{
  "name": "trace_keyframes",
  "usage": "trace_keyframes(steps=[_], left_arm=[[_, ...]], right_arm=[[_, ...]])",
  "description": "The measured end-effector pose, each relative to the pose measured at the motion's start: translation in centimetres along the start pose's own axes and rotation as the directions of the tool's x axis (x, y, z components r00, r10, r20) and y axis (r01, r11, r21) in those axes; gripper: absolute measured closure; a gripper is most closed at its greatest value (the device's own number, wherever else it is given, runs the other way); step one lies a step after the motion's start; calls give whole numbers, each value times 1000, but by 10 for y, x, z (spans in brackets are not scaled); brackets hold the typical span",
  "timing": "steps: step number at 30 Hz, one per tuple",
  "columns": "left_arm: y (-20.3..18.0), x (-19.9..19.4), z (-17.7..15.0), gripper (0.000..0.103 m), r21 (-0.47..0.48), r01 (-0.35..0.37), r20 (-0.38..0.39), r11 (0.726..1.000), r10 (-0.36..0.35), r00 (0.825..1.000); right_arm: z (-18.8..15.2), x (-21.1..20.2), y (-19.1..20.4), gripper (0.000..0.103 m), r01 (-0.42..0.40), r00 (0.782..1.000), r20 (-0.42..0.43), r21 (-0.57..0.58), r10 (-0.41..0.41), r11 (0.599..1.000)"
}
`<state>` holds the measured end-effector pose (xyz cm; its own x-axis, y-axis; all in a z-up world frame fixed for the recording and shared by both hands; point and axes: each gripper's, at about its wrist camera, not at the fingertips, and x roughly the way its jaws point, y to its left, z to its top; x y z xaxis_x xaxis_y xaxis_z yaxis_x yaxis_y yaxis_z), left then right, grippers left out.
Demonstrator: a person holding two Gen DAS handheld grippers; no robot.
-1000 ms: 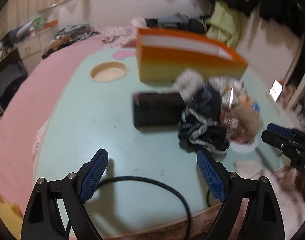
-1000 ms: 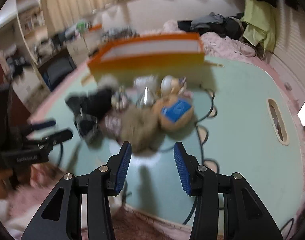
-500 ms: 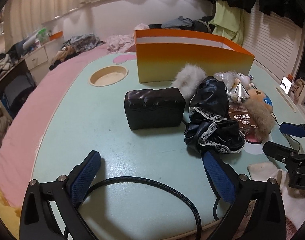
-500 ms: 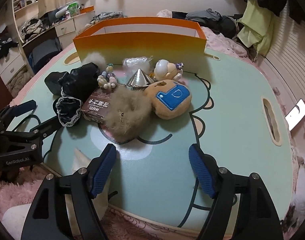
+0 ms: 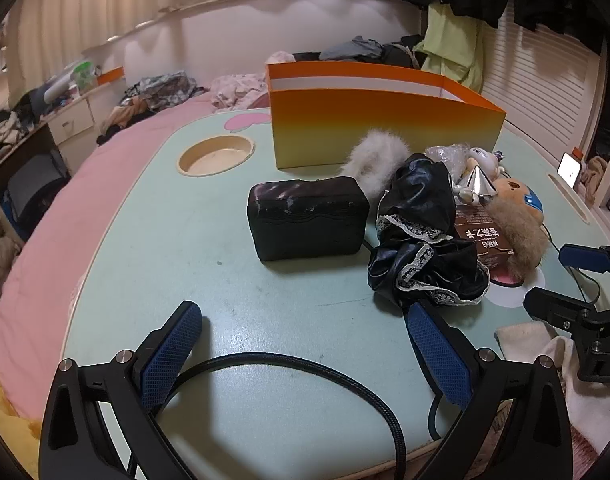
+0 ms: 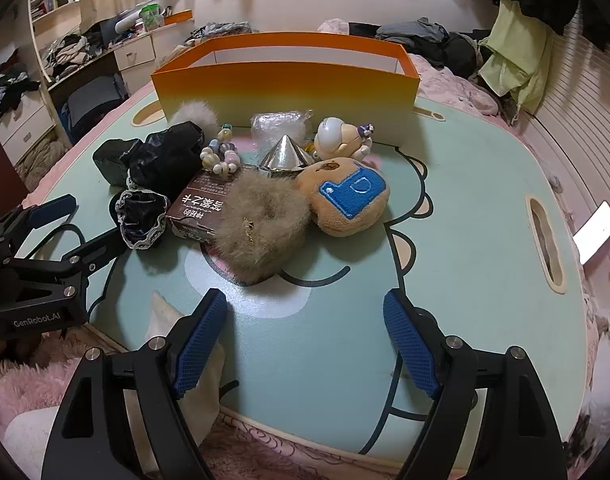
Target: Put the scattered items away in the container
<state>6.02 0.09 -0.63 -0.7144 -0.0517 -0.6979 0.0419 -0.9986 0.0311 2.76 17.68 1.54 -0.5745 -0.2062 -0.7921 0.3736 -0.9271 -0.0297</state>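
Both tools have widened since a second ago: the left gripper (image 5: pixel 301 348) stands fully open and empty, the right gripper (image 6: pixel 305 340) is opening with nothing between its pads, so no item is picked yet. Scattered items lie mid-frame before the orange box (image 6: pixel 285 80). Legible: "GenRobot.AI" on the left tool; the brown packet (image 6: pixel 203 208) bears Chinese print, unreadable.

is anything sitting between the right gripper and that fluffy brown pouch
Nothing visible does. In the right wrist view only bare table lies between the right gripper, whose empty jaws are opening, and the fluffy brown pouch. The brown box and bear plush flank the pouch, not in front.
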Motion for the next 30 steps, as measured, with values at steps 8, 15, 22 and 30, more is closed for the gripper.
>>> trace_keyframes(steps=[8, 15, 22, 30], left_arm=[[1, 0, 1, 0, 10, 11, 4, 1000, -12, 1000], [14, -2, 0, 0, -14, -14, 7, 1000, 14, 1000], [50, -19, 20, 0, -128, 105, 125, 986, -89, 988], [44, 2, 41, 2, -120, 116, 86, 986, -106, 991]], right_arm=[[0, 2, 6, 13, -15, 1000, -8, -18, 14, 1000], [0, 3, 7, 0, -21, 999, -36, -27, 20, 999], [1, 2, 8, 0, -24, 999, -37, -26, 24, 999], [1, 2, 8, 0, -26, 999, -37, -26, 25, 999]])
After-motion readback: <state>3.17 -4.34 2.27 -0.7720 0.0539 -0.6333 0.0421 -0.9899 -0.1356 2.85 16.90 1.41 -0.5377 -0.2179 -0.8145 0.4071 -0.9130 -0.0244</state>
